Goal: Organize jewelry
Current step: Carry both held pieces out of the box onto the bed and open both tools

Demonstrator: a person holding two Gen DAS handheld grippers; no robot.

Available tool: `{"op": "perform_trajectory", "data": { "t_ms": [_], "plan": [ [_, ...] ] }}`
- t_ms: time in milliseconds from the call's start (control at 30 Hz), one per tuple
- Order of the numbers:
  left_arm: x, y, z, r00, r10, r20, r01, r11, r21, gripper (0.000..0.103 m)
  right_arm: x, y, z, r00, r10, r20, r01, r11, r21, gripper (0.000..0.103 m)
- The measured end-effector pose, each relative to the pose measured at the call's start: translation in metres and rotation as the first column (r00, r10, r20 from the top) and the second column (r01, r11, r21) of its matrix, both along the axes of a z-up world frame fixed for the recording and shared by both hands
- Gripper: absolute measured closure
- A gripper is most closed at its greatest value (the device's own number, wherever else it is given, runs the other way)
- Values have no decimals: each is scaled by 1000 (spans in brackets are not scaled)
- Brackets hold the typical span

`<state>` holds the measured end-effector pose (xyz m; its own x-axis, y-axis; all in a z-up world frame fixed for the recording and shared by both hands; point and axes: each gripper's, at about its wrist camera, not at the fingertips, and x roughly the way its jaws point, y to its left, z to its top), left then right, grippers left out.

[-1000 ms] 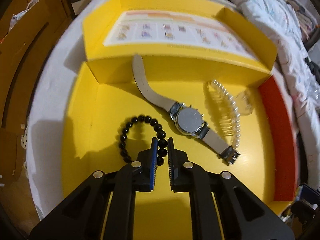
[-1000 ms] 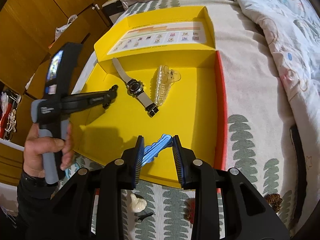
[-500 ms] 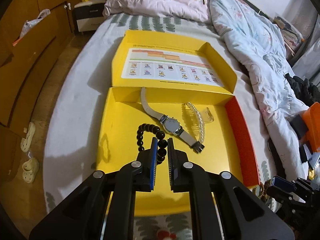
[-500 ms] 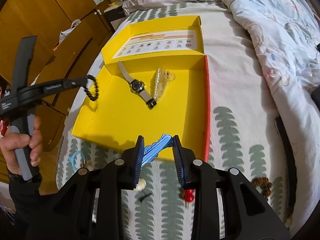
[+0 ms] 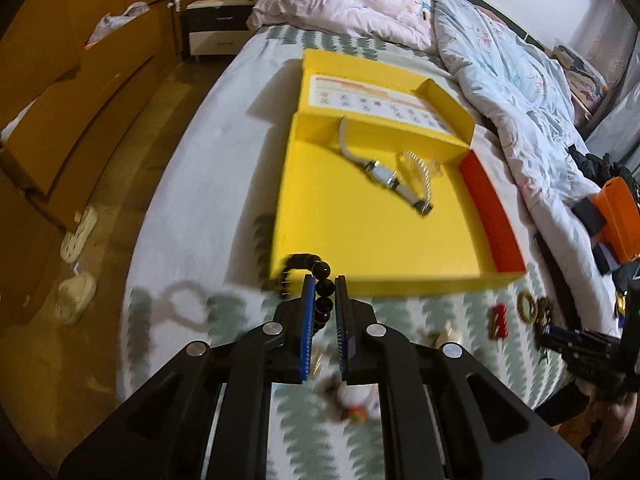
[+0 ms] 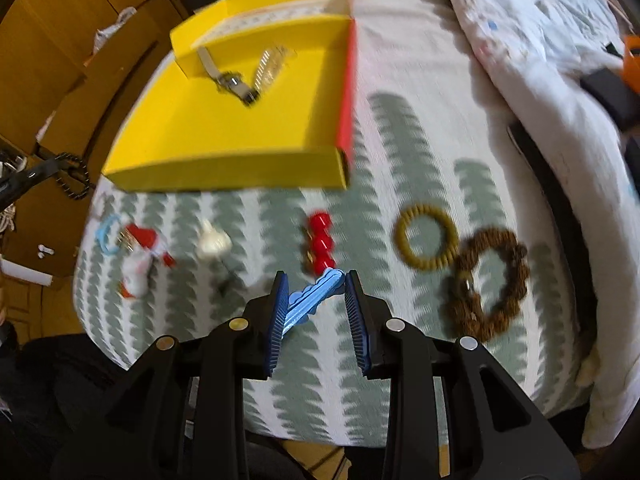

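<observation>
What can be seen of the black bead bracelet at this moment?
The black bead bracelet is a loop of glossy round black beads, pinched between the blue pads of the left gripper. The free part of the loop hangs blurred at the near left corner of the yellow box, clear of the bedspread.

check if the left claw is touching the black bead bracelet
Touching. The left wrist view shows the left claw shut on the black bead bracelet, with beads pinched between the blue pads and the rest of the loop hanging off to the left.

Yellow box [image 5: 376, 248], black bead bracelet [image 5: 320, 276]
</observation>
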<state>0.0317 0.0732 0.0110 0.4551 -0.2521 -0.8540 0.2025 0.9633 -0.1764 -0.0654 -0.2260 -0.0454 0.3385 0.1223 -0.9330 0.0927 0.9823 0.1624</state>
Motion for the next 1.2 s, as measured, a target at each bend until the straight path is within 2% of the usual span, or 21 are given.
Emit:
{"op": "perform_trajectory", "data": {
  "t_ms": [100,367,500,600,800,1000,1133,1200],
  "plan": [
    [-22,14,-8,1000,18,-7,-19,1000,-17,93,-14,-2,-15,999,-5,-31,5,1000,-7,73],
    [-62,42,-29,994,107,4,-107,994,35,93,-18,-6,-38,996,-36,-77,33,999,-33,73],
    [-63,48,-45,986,164,-11,-162,981,103,93,-14,-6,-44,994,-44,-95,40,998,-50,73],
    [-64,37,-59,986,160,-39,-153,978,141,93,-11,-7,-49,993,-52,-108,45,997,-60,73],
    [-79,22,-85,986,143,-84,-127,977,172,93,-6,-16,-63,987,-78,-143,66,994,-87,73],
    [-95,3,-106,986,62,-154,-42,991,130,93,-2,-15,-63,987,-73,-141,62,995,-80,73],
    [-93,-1,-112,987,60,-152,-37,988,150,93,1,-16,-67,986,-80,-145,69,995,-77,73],
    [-92,0,-109,986,58,-153,-38,990,133,93,5,-18,-70,985,-85,-150,75,995,-71,73]
  ]
}}
